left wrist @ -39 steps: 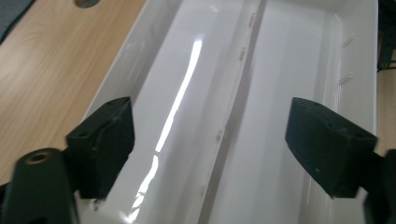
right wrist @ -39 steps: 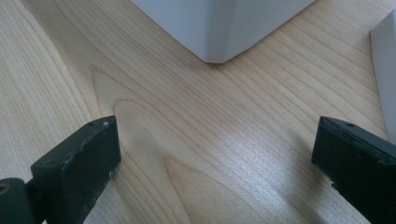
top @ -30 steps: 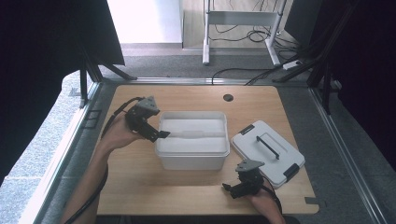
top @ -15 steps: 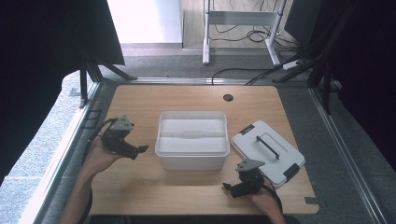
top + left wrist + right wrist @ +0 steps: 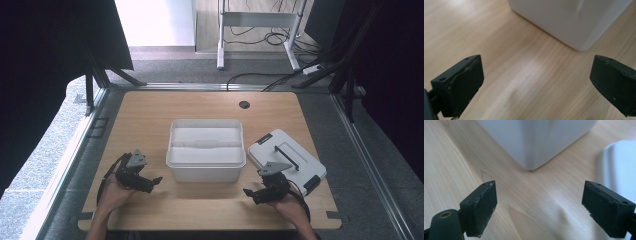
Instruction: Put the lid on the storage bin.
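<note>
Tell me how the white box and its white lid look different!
The white box is deep and open on top; the lid is flat and thin. The box sits square in the middle of the table; the lid lies turned at an angle beside it. The lid has dark handle and clips; the box is plain. Both are white plastic.

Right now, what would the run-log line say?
left claw: open, empty | right claw: open, empty, closing slightly | white plastic bin: uncovered | white lid: on table

Left gripper [image 5: 150, 182] is down from the white bin's [image 5: 206, 150] rim to the table [image 5: 150, 115]; right gripper's [image 5: 252, 194] jaws have just been closing slightly, nothing between them.
</note>
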A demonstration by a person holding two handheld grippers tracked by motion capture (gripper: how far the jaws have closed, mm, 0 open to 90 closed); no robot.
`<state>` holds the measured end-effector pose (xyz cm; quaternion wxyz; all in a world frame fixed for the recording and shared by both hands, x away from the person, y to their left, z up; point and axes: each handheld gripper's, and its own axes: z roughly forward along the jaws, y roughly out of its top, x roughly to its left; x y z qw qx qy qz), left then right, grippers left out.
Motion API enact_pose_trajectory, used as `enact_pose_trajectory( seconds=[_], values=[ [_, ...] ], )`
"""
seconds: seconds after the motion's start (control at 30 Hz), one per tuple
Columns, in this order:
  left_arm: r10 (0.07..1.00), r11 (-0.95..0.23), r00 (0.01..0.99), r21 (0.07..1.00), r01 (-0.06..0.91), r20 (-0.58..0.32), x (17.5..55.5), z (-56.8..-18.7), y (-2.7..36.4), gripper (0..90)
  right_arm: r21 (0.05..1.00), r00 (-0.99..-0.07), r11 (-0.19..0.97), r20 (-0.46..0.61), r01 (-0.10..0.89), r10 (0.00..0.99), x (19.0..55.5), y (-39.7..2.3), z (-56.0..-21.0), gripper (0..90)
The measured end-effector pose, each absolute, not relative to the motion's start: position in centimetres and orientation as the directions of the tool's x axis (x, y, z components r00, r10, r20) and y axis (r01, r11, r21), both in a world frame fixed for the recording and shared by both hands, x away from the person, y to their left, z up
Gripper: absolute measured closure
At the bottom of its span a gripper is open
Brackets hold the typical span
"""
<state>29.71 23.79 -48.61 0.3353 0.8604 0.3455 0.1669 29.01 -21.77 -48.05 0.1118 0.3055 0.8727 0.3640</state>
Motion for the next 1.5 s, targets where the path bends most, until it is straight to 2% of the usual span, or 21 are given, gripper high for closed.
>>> enact_pose_trajectory(
  seconds=[0.3, 0.5, 0.7, 0.87, 1.1, 1.17, 1.3, 1.5],
  values=[
    [0.742, -0.502, 0.670, 0.679, 0.535, 0.020, 28.7, -52.0, 23.5, 0.0, 0.708, -0.746, 0.521, 0.011, 0.476, 0.666, 31.1, -24.5, -44.9, 16.8],
    [0.740, -0.500, 0.673, 0.671, 0.548, 0.002, 28.6, -52.3, 23.4, 0.0, 0.719, -0.717, 0.508, -0.020, 0.475, 0.697, 32.5, -25.9, -42.6, 22.1],
    [0.738, -0.491, 0.674, 0.663, 0.564, -0.027, 28.7, -52.3, 23.4, 0.0, 0.691, -0.664, 0.490, -0.018, 0.532, 0.747, 34.8, -27.9, -42.1, 28.0],
    [0.739, -0.489, 0.673, 0.663, 0.567, -0.030, 28.7, -52.3, 23.4, 0.0, 0.644, -0.613, 0.479, -0.020, 0.597, 0.790, 36.3, -29.4, -43.3, 40.6],
    [0.739, -0.489, 0.673, 0.662, 0.567, -0.030, 28.7, -52.3, 23.4, 0.0, 0.577, -0.612, 0.504, -0.008, 0.643, 0.791, 37.4, -30.8, -44.2, 73.6],
    [0.739, -0.489, 0.673, 0.662, 0.567, -0.030, 28.7, -52.3, 23.4, 0.0, 0.558, -0.620, 0.522, -0.016, 0.645, 0.784, 37.5, -30.8, -44.2, 80.7],
    [0.739, -0.489, 0.673, 0.663, 0.567, -0.030, 28.7, -52.3, 23.4, 0.0, 0.539, -0.611, 0.537, -0.051, 0.649, 0.790, 37.9, -31.0, -43.7, 84.4],
    [0.734, -0.493, 0.678, 0.663, 0.564, -0.030, 28.6, -52.3, 23.4, 0.0, 0.543, -0.614, 0.522, -0.015, 0.658, 0.789, 38.0, -31.7, -43.0, 84.7]
  ],
)
